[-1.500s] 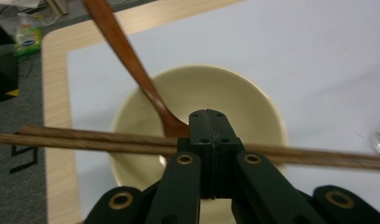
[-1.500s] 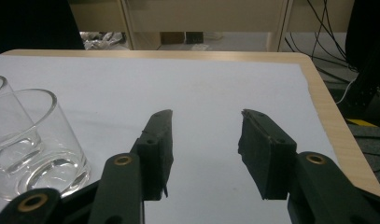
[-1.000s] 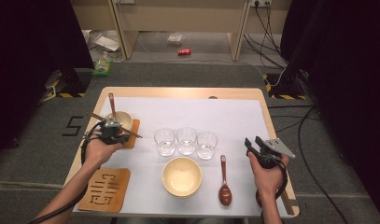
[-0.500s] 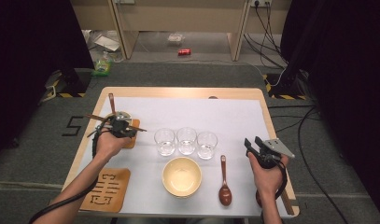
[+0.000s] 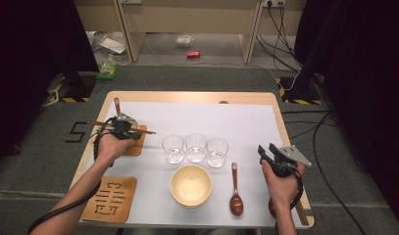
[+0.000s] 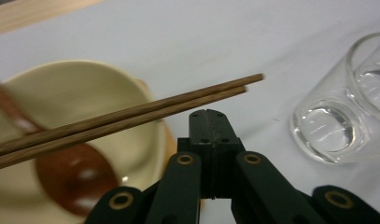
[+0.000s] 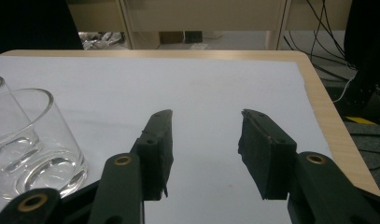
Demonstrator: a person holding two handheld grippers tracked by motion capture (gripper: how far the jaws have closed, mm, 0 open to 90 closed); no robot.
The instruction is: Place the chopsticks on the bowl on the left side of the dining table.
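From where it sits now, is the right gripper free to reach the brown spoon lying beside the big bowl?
Probably yes. The right gripper is open and empty, and the brown spoon lies just to its left on bare table, beside the bowl, nothing between.

The right tongs [image 7: 204, 154] stand open with nothing between the jaws, above the white sheet [image 7: 215, 88] on the desk [image 7: 337, 140]. A glass [image 7: 36, 144] (clear, tilted in this view) stands at left.
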